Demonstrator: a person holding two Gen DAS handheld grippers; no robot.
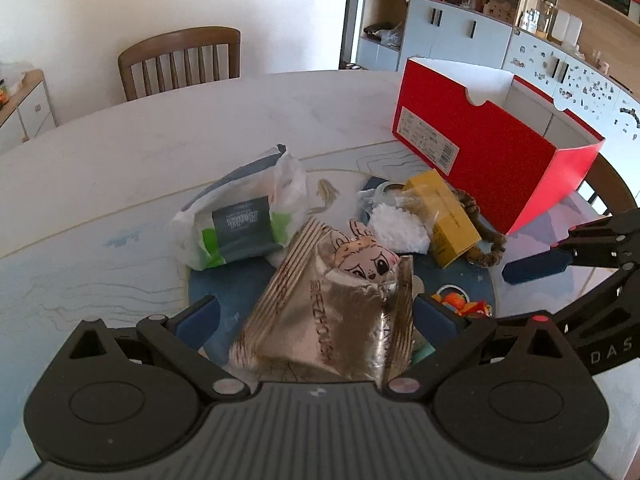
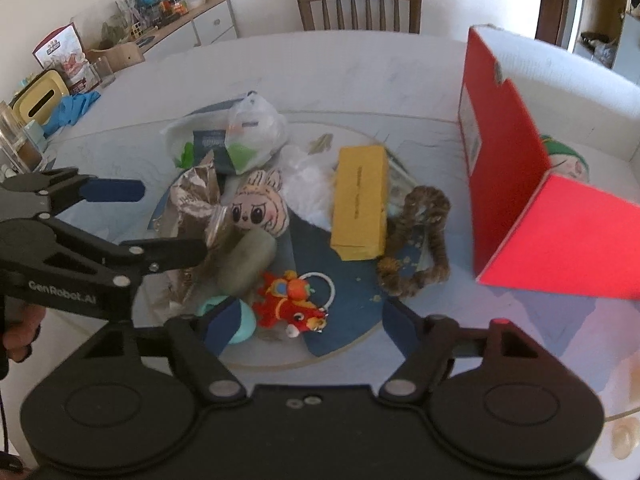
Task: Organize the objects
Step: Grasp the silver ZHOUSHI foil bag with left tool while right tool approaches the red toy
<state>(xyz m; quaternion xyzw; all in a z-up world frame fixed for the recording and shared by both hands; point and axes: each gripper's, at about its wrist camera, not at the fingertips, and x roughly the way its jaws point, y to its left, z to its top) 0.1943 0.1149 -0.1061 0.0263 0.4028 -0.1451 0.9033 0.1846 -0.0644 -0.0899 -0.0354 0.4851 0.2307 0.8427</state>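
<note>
While both grippers hover over the round table point(image 2: 360, 64), the pile at its centre counts as follows: one silver foil pouch point(image 1: 332, 320), one bunny-faced plush point(image 2: 260, 208), one yellow box point(image 2: 360, 204), one plastic bag point(image 2: 250, 132) of packets, one brown plush ring point(image 2: 420, 240), one red dragon charm point(image 2: 292, 304), one teal ball point(image 2: 240, 322), one white fluffy wad point(image 1: 396, 228). One red box point(image 2: 516, 184), open-topped, stands right of the pile, near the table's edge. Left gripper point(image 1: 316, 318): jaws spread, straddling the foil pouch, not visibly pinching it. Right gripper point(image 2: 308, 320): jaws spread above the charm. Bare tabletop lies beyond the pile toward one chair point(image 2: 360, 6).
</note>
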